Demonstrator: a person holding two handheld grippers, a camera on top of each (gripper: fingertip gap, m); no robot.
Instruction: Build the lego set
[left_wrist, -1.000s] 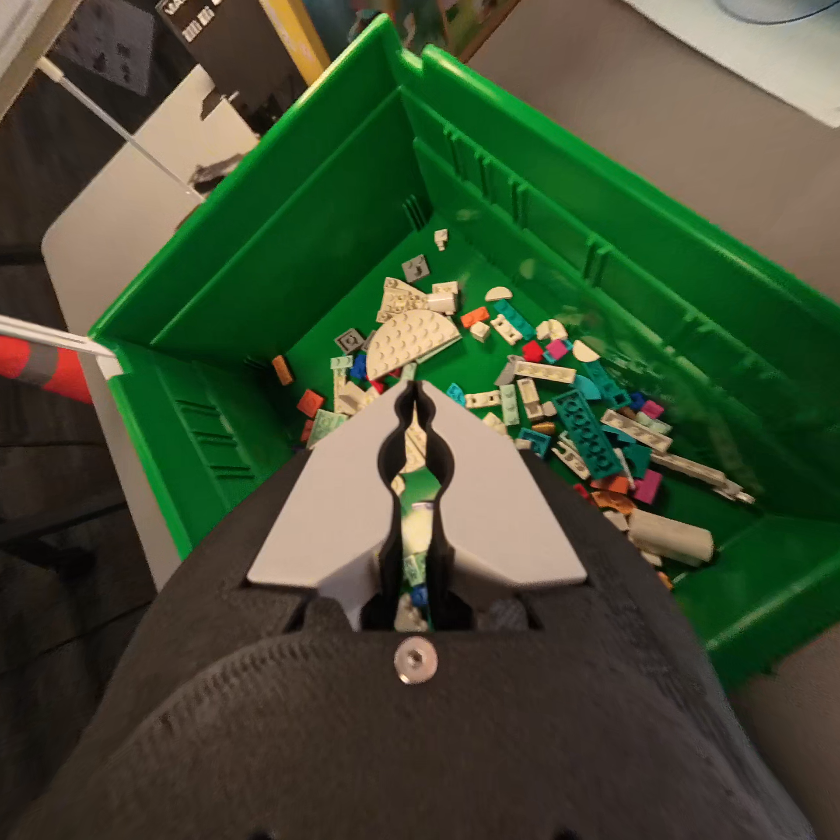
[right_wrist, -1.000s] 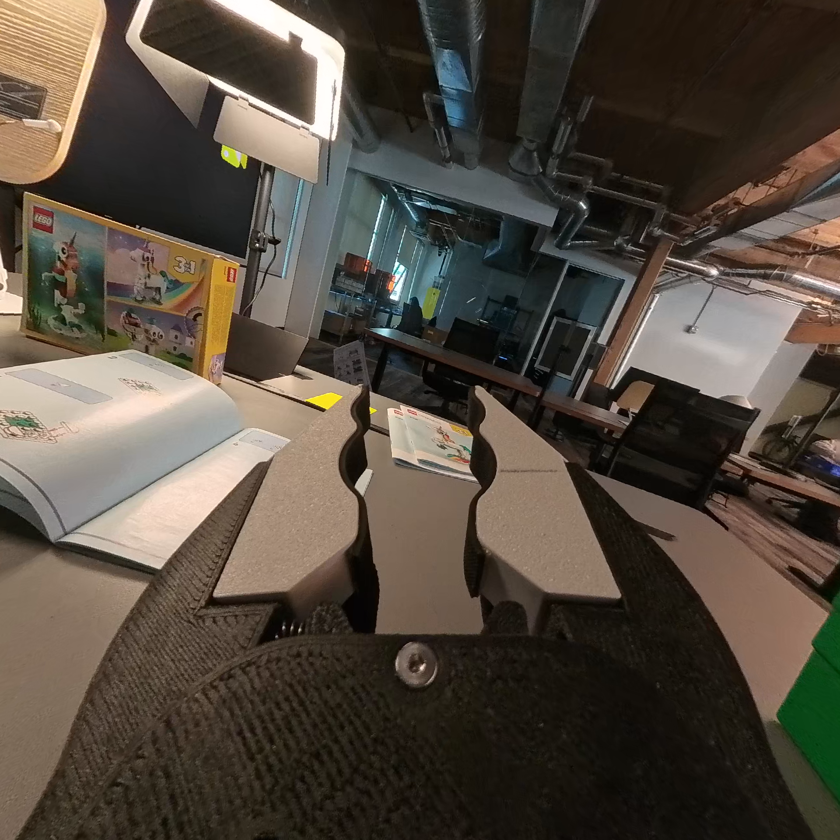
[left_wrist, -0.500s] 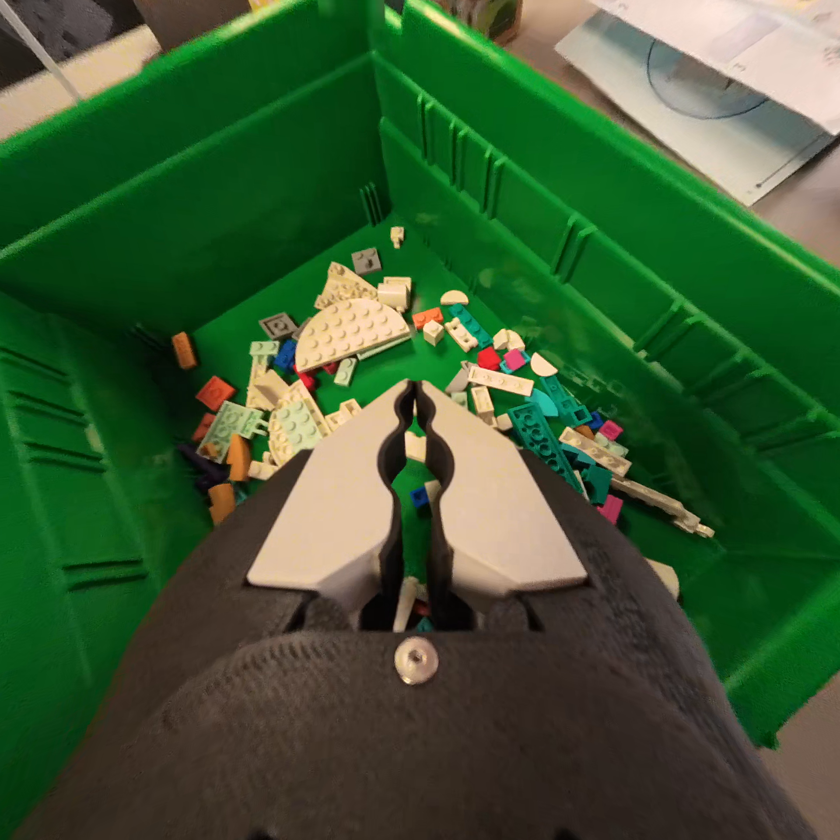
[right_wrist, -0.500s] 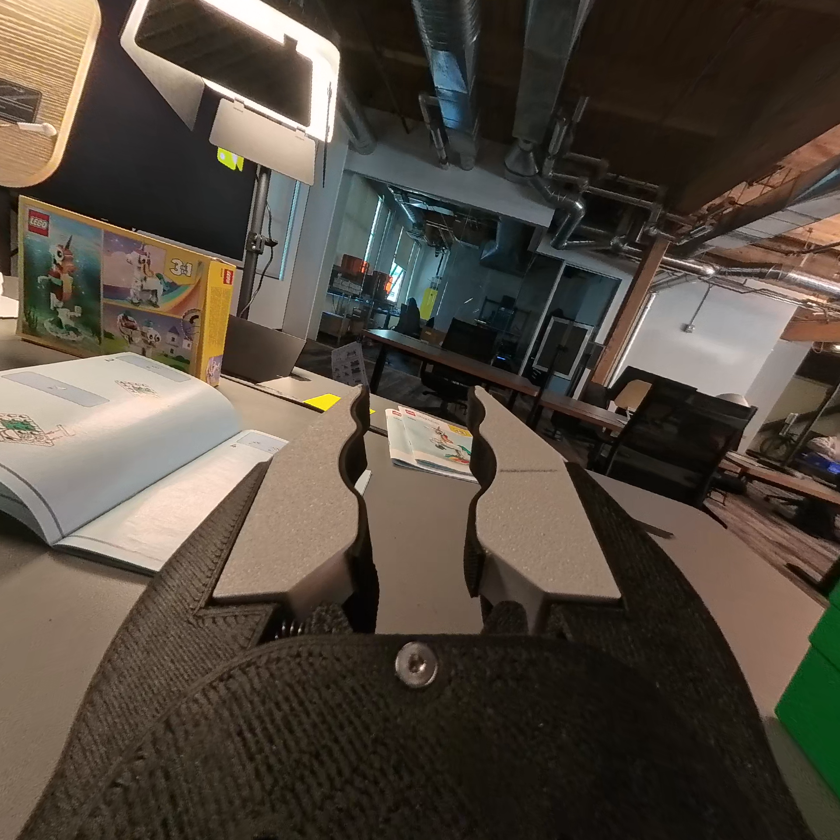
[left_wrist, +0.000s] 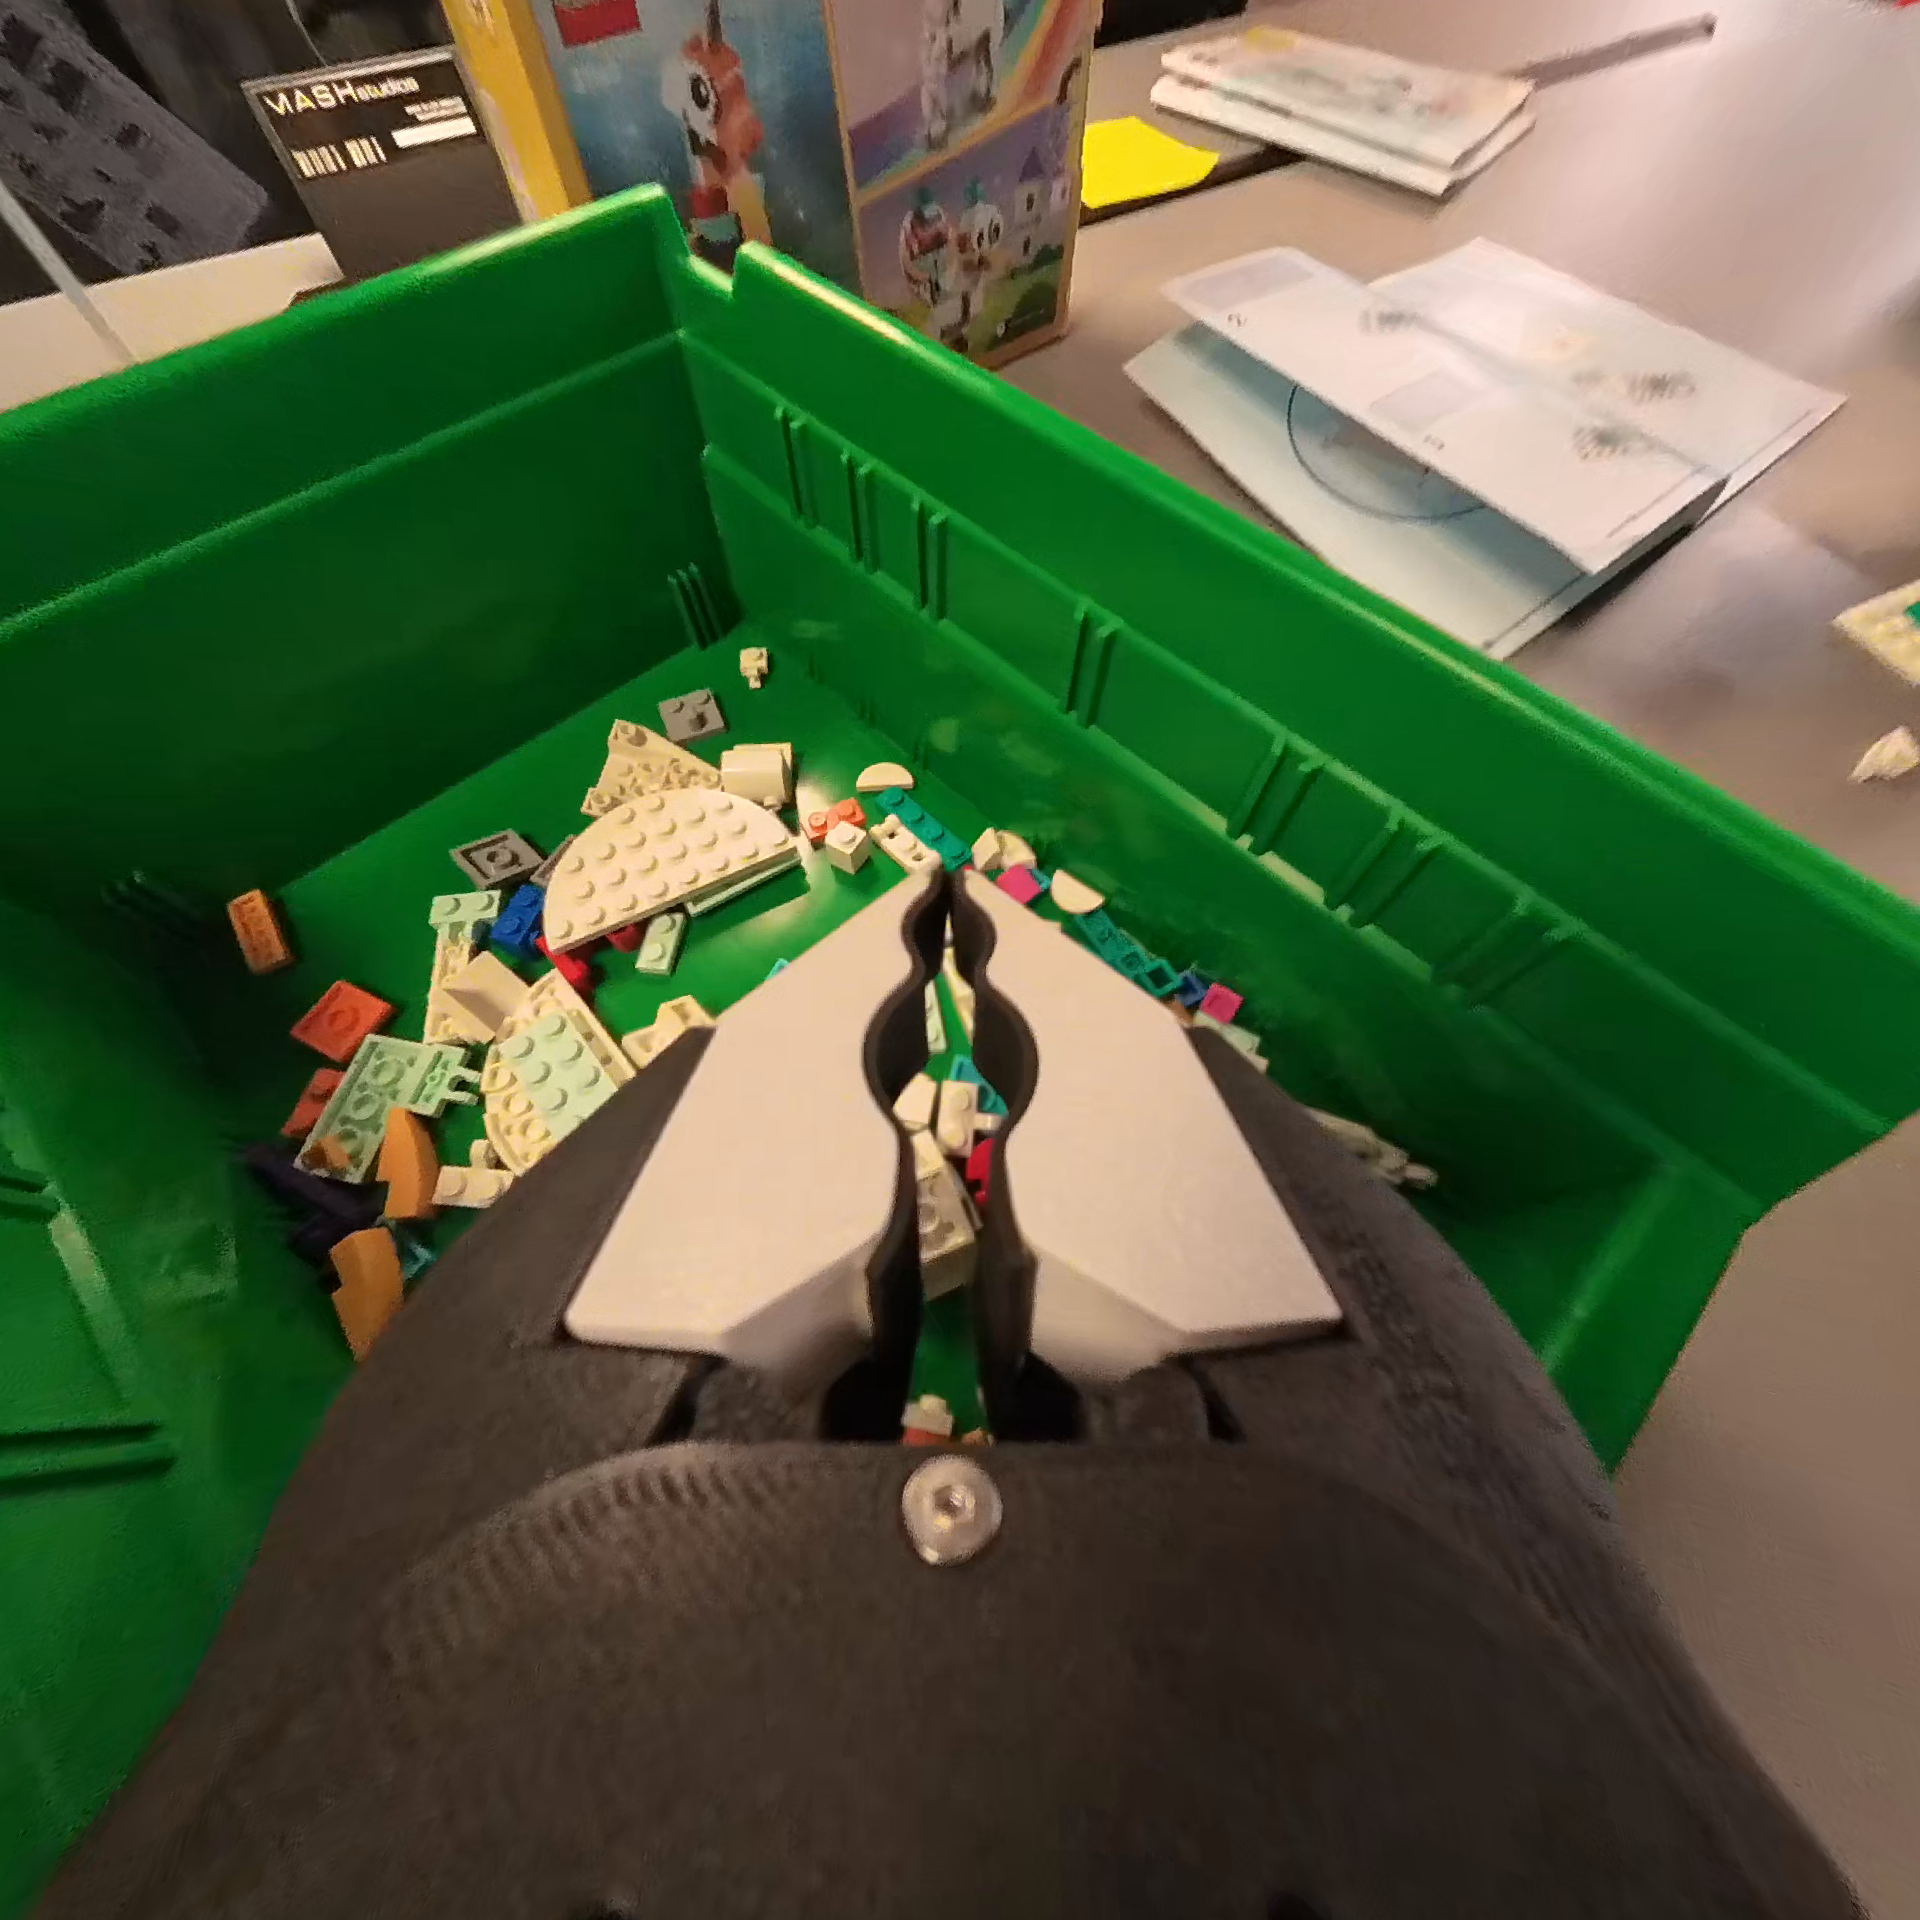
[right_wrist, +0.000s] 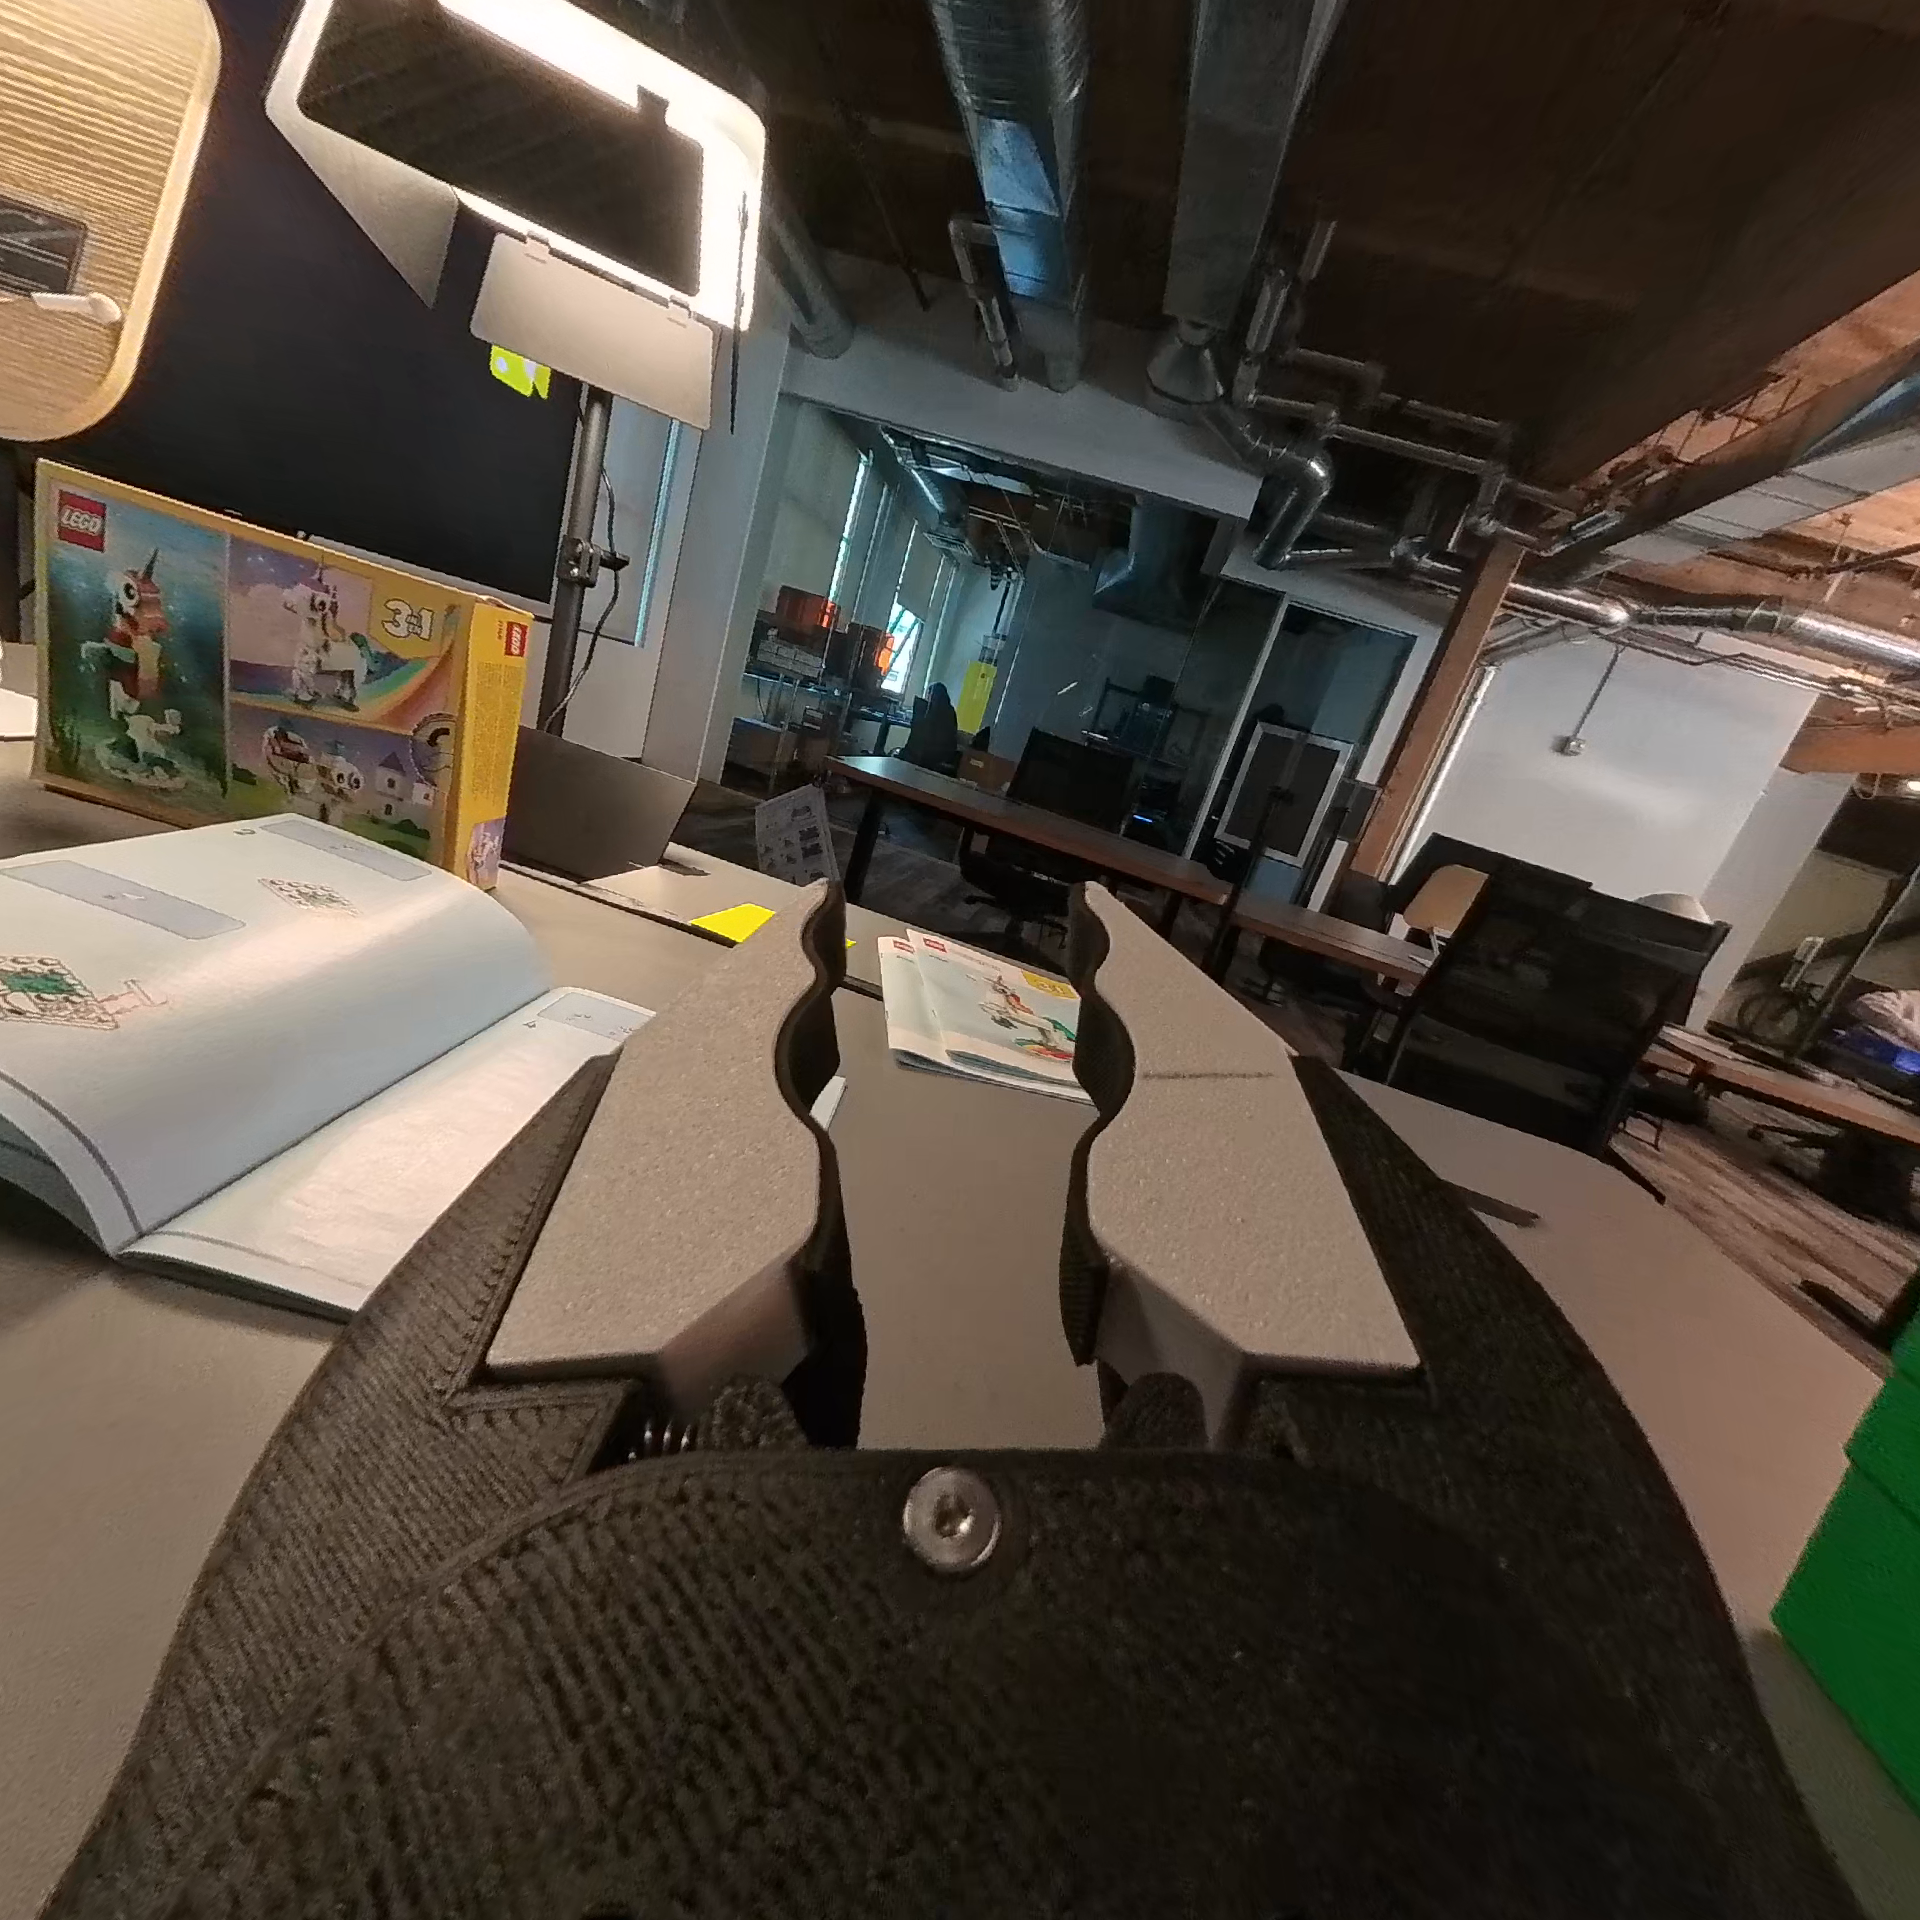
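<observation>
- Orange brick (left_wrist: 257, 930), at nine o'clock in the left wrist view: we list it alone against the left wall of the green bin (left_wrist: 1195, 665), apart from the heap.
- Mint plates (left_wrist: 387, 1096), at eight o'clock: flat, thin, lying among orange slopes (left_wrist: 403, 1164). We judge them light and stiff, best taken across the two long edges.
- White half-round plate (left_wrist: 665, 857), near centre, toward eleven o'clock: the largest piece, propped on smaller bricks. We judge it rigid and slippery on its smooth edge; the straight edge offers the surest hold.
- Left gripper (left_wrist: 948, 885), at centre: our tips are all but touching, with nothing between them. It hovers above the loose lego pieces (left_wrist: 940, 1117), which show through the gap farther back.
- Teal plates (left_wrist: 1117, 951), at two o'clock of the tips: small, near the right wall.
- Open instruction booklet (left_wrist: 1455, 416), at one o'clock, on the grey table (left_wrist: 1714, 208) outside the bin; the set's box (left_wrist: 831, 156) stands at twelve.
- Right gripper (right_wrist: 951, 920), in the right wrist view: our jaws stand well apart, empty, low over the table, the same booklet (right_wrist: 208, 1018) at nine o'clock.
</observation>
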